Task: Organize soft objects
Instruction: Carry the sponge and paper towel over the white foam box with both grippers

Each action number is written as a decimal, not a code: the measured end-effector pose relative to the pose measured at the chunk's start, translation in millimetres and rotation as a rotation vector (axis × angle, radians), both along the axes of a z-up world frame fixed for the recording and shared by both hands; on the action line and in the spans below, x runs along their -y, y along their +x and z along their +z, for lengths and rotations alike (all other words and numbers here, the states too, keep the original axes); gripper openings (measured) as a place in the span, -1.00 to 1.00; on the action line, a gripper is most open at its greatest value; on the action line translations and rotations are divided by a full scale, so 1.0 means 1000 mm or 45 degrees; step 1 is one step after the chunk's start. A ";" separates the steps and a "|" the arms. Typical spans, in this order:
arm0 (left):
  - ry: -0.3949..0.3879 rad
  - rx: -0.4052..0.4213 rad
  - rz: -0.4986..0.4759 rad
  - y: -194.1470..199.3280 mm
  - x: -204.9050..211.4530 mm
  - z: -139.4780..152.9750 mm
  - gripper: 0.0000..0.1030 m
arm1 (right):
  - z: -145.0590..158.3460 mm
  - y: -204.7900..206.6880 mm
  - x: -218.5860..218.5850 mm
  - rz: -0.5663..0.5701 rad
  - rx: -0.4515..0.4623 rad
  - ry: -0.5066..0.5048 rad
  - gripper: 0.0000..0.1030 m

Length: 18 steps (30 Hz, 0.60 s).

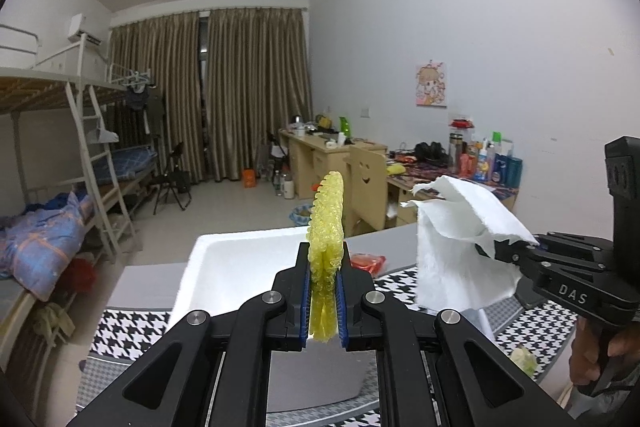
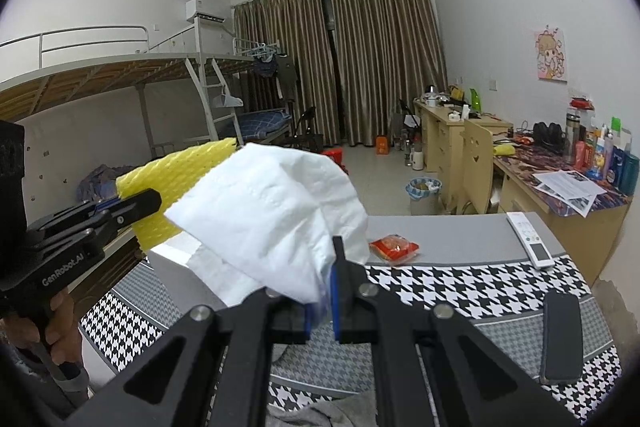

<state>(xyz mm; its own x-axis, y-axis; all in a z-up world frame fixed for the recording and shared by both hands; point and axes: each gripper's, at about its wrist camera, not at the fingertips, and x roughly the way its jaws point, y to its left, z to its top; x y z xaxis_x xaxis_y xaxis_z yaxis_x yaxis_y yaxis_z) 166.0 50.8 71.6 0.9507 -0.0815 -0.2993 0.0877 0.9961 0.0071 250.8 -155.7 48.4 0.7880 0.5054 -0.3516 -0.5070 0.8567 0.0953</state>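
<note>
Left wrist view is showing the left gripper [image 1: 324, 283] clamping a yellow foam net [image 1: 327, 215] between its blue pads, jaws nearly closed, the net standing upright above them so that it is hanging clear of the white foam box [image 1: 224, 259] just beyond. To the right, the right gripper [image 1: 490, 251] is pinching a white tissue [image 1: 452, 243] at one edge, its jaws fully closed on the thin sheet, which is draping down freely. Both soft items are being held aloft over the houndstooth mat [image 1: 128, 331], apparently so they can be carried to the box without dragging. A red packet [image 1: 366, 263] is lying on the grey table [image 1: 144, 283] just right of the box. The right wrist view is confirming both grips, but the tissue is covering the right gripper's left finger and most of the box. The box interior is largely hidden, so its contents cannot be judged; a small pale object near the right hand is too blurred to identify.
</note>
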 end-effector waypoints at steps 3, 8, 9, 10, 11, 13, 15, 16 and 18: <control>-0.005 -0.005 0.029 0.004 -0.006 0.001 -0.79 | 0.002 0.004 -0.005 0.006 -0.003 0.002 -0.81; -0.010 -0.009 0.073 0.010 -0.014 0.002 -0.79 | 0.005 0.010 -0.015 0.038 -0.011 0.005 -0.81; -0.010 -0.011 0.080 0.011 -0.016 0.002 -0.79 | 0.006 0.011 -0.017 0.046 -0.012 0.003 -0.81; -0.011 -0.015 0.091 0.013 -0.017 0.002 -0.79 | 0.006 0.012 -0.020 0.052 -0.013 0.002 -0.81; -0.012 -0.020 0.099 0.014 -0.017 0.002 -0.79 | 0.006 0.014 -0.022 0.059 -0.015 0.001 -0.81; -0.017 -0.036 0.110 0.018 -0.020 0.001 -0.79 | 0.007 0.016 -0.026 0.068 -0.015 -0.001 -0.81; -0.025 -0.047 0.123 0.022 -0.023 0.000 -0.79 | 0.008 0.018 -0.031 0.078 -0.017 -0.006 -0.81; -0.027 -0.053 0.126 0.024 -0.024 -0.001 -0.79 | 0.008 0.020 -0.032 0.082 -0.020 -0.006 -0.81; -0.031 -0.062 0.133 0.027 -0.027 -0.001 -0.79 | 0.008 0.023 -0.036 0.086 -0.025 -0.010 -0.81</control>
